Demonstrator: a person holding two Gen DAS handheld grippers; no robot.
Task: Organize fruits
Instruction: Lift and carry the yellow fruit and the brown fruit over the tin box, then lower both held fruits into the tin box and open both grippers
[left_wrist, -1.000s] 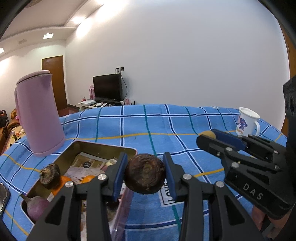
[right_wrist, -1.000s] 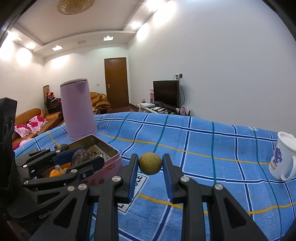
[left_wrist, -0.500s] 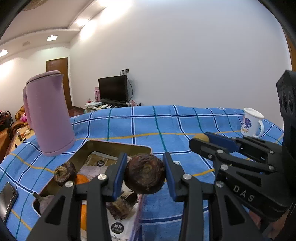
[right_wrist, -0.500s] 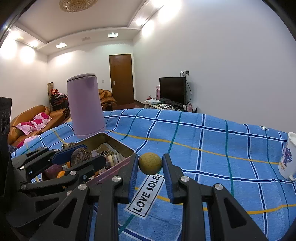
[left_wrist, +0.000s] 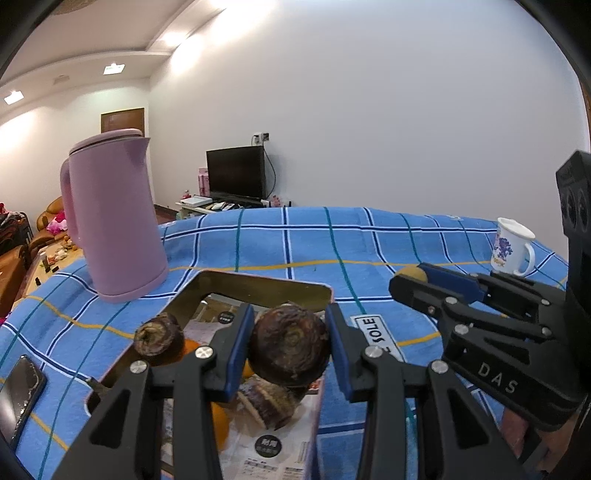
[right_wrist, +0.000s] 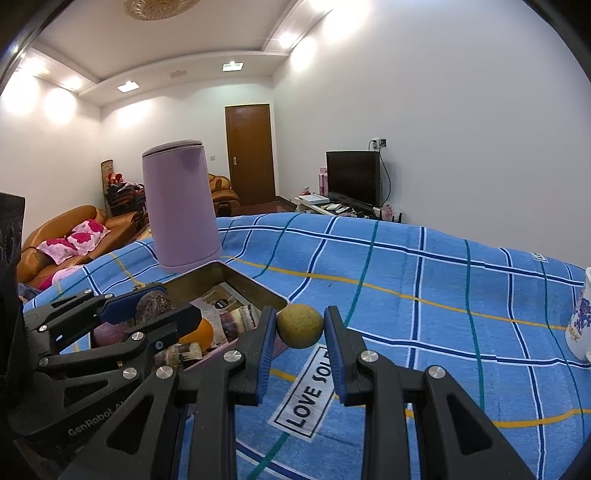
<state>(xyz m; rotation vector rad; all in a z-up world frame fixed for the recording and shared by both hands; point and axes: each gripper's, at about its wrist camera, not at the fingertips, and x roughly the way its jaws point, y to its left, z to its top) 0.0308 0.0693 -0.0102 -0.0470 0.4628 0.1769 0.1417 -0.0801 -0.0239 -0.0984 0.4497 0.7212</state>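
While both tools are loaded, each fruit is held clear of the blue cloth (right_wrist: 424, 295). The left gripper (left_wrist: 290, 345) clamps a dark brown fruit (left_wrist: 290, 349) over the open tin (left_wrist: 258, 286); the right gripper (right_wrist: 300, 328) pinches a small yellow-green fruit (right_wrist: 300, 325) just beside the tin's near corner. Both fruits look round, firm and light, so they would probably roll or slip sideways. The pads sit across each fruit's widest part, which appears to be the safest hold.
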